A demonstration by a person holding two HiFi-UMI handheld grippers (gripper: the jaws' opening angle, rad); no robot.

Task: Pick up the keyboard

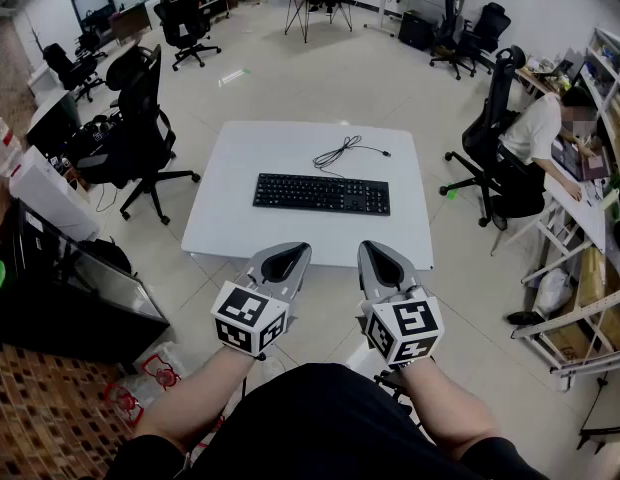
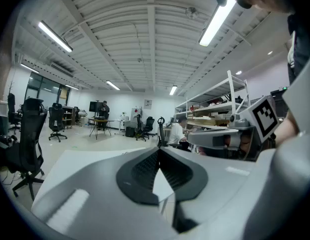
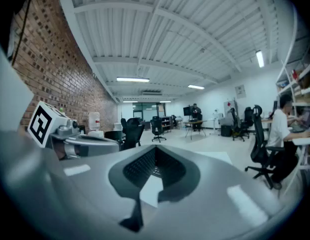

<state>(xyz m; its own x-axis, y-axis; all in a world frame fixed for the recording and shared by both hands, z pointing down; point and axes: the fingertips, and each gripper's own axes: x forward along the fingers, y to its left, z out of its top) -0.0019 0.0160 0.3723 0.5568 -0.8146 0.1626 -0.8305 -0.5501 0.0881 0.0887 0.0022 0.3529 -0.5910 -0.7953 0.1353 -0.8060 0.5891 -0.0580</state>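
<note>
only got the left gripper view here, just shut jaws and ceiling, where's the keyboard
Observer: The keyboard lies flat on the white table, ahead of both grippers, with nothing touching it.
Operator: where's its cable
Observer: The cable lies loosely bunched on the table beyond the keyboard's far edge, on the side away from you.
Operator: is the right one shut too
Observer: Yes. The right gripper has its jaws together with nothing between them. It sits beside the left gripper at the table's near side.
</note>
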